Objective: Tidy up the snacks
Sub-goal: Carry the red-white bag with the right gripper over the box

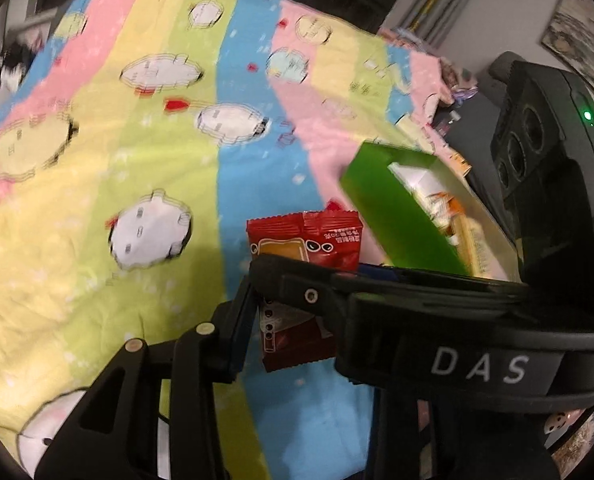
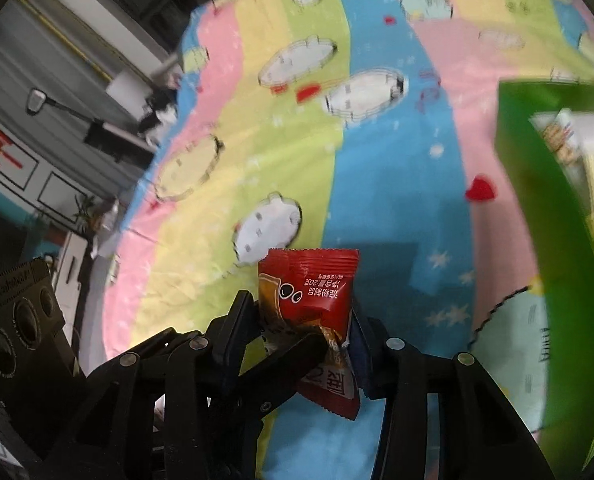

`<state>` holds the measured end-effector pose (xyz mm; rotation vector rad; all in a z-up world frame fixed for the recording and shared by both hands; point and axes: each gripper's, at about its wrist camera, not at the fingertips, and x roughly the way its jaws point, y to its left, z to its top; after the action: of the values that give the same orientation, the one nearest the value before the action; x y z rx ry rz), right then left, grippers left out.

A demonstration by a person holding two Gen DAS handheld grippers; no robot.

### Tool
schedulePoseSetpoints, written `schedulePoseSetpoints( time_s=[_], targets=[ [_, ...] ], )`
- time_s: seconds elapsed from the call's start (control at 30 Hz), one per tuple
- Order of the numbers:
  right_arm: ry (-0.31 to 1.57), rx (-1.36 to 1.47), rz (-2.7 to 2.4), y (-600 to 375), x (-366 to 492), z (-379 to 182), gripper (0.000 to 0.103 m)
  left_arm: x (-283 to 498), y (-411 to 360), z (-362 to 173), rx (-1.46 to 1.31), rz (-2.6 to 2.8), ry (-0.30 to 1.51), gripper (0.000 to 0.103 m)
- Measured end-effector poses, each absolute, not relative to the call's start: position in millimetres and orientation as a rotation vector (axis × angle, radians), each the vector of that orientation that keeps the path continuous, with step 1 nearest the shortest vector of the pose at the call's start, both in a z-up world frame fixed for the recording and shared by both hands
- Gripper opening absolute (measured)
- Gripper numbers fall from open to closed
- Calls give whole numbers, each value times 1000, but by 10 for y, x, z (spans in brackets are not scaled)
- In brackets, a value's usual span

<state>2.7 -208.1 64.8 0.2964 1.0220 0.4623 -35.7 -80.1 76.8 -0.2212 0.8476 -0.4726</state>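
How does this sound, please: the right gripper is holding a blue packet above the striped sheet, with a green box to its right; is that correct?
Not quite: the packet is red, not blue, as the right wrist view shows. The rest holds: the right gripper is shut on it above the striped sheet, with the green box to its right.

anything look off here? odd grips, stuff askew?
Yes. Both grippers are shut on one red snack packet: the right gripper and the left gripper pinch it together, held above the striped bedsheet. The green box of snacks beside it looks tilted.
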Motion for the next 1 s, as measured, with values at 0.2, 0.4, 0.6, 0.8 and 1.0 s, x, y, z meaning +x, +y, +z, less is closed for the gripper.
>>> schedulePoseSetpoints(
  time_s=[0.2,0.4,0.6,0.8,1.0],
  targets=[
    [885,295,390,-2422,-192,1065,48,-458,-1181,1156,-151,-542,743,34],
    [789,350,297,-2950,-350,1284,48,-480,-1679,1364,-95,-634,689,35],
    [753,403,193,-3406,-428,1318,48,-454,-2161,1391,-48,-720,687,35],
    [771,477,119,-3782,-411,1196,48,-392,-2549,1302,-16,-779,730,35],
    [823,527,76,-4022,-344,1014,48,-304,-2789,1137,-11,-793,797,35]
  ],
)
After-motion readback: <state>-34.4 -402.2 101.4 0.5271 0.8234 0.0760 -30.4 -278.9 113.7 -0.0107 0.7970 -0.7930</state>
